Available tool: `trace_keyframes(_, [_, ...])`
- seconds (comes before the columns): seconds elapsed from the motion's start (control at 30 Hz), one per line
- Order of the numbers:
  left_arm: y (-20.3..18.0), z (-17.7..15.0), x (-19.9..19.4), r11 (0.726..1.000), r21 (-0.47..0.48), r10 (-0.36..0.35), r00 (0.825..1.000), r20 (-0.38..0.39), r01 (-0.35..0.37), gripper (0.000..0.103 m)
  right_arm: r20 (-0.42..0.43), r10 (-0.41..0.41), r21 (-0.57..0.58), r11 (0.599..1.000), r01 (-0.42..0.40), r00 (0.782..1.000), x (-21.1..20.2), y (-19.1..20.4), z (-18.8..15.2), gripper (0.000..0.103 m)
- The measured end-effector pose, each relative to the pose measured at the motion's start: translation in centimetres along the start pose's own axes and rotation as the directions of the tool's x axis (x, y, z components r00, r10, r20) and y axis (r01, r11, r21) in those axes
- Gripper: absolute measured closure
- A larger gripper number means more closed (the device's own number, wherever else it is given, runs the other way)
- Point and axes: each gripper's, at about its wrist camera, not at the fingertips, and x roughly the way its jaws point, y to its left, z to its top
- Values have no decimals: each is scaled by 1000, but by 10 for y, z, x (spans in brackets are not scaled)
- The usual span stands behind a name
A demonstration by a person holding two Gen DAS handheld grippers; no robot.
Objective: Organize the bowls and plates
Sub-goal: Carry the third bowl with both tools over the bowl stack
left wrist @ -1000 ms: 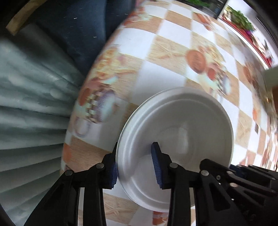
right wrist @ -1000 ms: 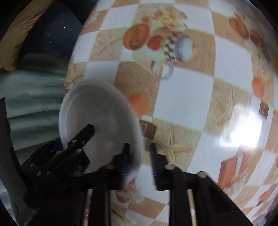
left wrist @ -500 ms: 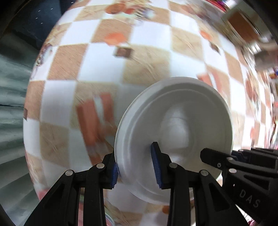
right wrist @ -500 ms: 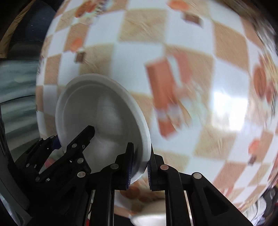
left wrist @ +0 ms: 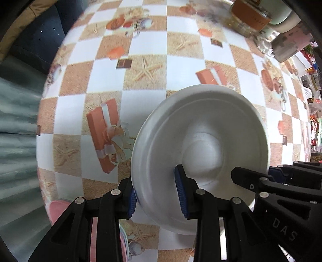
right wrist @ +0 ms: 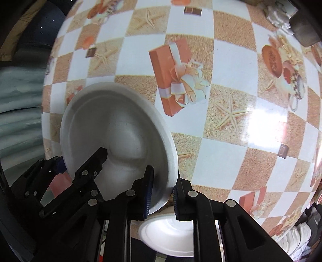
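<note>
A white foam bowl (left wrist: pixel 203 145) is held above the checkered tablecloth by both grippers. My left gripper (left wrist: pixel 157 193) is shut on its left rim, one finger inside and one outside. My right gripper (right wrist: pixel 161 193) is shut on its opposite rim; the bowl (right wrist: pixel 112 129) fills the lower left of the right wrist view. The other gripper's black frame reaches in at the side of each view. A second white foam dish (right wrist: pixel 171 235) lies below the right gripper, partly hidden by its fingers. A pink dish (left wrist: pixel 58 211) sits at the lower left under the left gripper.
The table (left wrist: pixel 145 66) carries a checkered cloth printed with starfish and orange gift boxes. Boxes and jars (left wrist: pixel 251 18) stand at the far right edge. The table's left edge drops to a grey-green cloth (left wrist: pixel 16 125).
Both grippers have carried the bowl across the table, and the pattern beneath has shifted. The second white dish and the pink dish have come into view below.
</note>
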Motion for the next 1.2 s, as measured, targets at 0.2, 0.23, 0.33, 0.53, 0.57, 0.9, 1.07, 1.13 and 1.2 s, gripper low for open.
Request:
trace_keyframes(0.2, [-18, -13, -28, 1000, 26, -4, 999, 37, 3, 66, 36, 4, 26, 1000, -5, 999, -17, -13, -15, 84])
trace_keyframes(0.23, [-20, -16, -31, 999, 33, -4, 999, 41, 3, 66, 41, 4, 31, 1000, -5, 999, -20, -14, -17, 84])
trace_keyframes(0.33, [-25, -18, -44, 998, 57, -4, 999, 54, 1, 66, 58, 0, 51, 999, -3, 998, -35, -25, -8, 84])
trace_keyframes(0.53, [-23, -19, -58, 994, 107, -11, 997, 82, 2, 66, 88, 1, 85, 996, -9, 996, -45, -31, -19, 84])
trace_keyframes(0.57, [-25, -20, -60, 993, 115, -12, 996, 85, 2, 66, 93, 1, 90, 996, -10, 996, -47, -32, -23, 84])
trace_keyframes(0.9, [-46, -31, -75, 975, 221, -22, 993, 118, -4, 66, 142, 2, 154, 988, -24, 990, -65, -47, -54, 84])
trace_keyframes(1.07, [-62, -42, -78, 956, 293, -29, 992, 127, -9, 66, 169, -3, 197, 980, -31, 986, -71, -59, -73, 84])
trace_keyframes(1.13, [-70, -48, -76, 944, 329, -33, 993, 118, -8, 66, 170, -6, 216, 976, -31, 985, -70, -64, -82, 84])
trace_keyframes(1.2, [-78, -55, -72, 931, 365, -32, 994, 102, -8, 66, 161, -5, 235, 971, -34, 987, -65, -70, -91, 84])
